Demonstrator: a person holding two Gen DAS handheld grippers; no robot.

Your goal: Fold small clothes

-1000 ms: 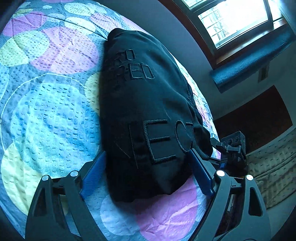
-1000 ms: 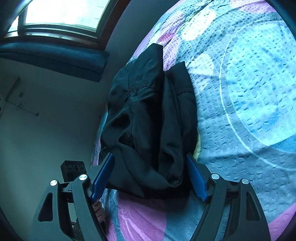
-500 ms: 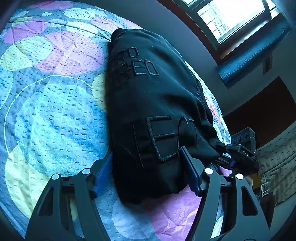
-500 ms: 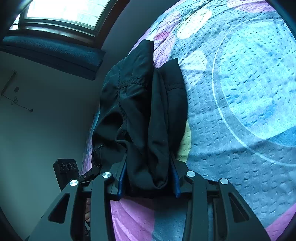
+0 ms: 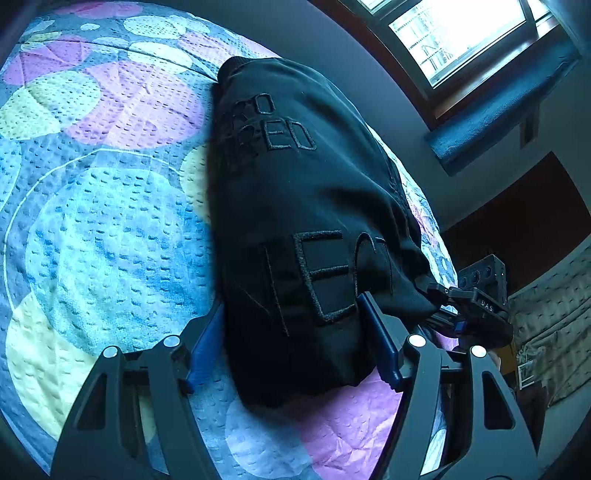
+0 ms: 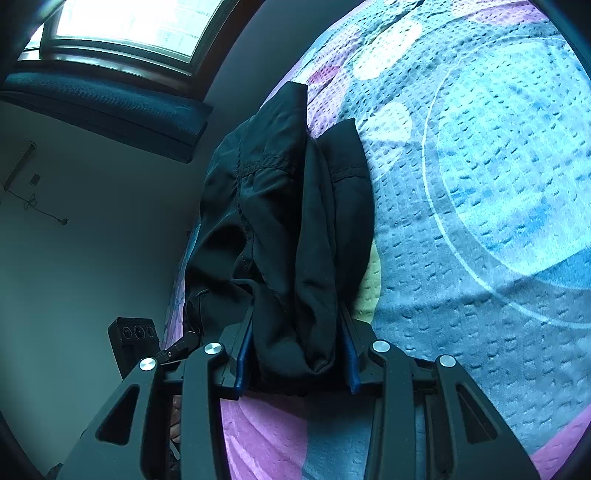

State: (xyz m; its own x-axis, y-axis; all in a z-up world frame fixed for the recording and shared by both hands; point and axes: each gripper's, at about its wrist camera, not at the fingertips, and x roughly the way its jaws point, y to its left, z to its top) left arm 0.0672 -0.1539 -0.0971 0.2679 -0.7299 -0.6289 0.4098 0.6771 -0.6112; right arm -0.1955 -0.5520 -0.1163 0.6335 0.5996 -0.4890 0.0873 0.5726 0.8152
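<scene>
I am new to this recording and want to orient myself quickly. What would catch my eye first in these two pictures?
First, the black garment with stitched letters, lying bunched on the bright quilt of blue, pink and yellow circles. Next, both grippers clamp its near edge: the left gripper on the lettered part, the right gripper on a thick fold of it. A bright window glows behind, beyond the bed.

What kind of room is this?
Most likely a bedroom: a black garment lies on a quilted bedspread with pastel circles, beside a wall with a window.
</scene>
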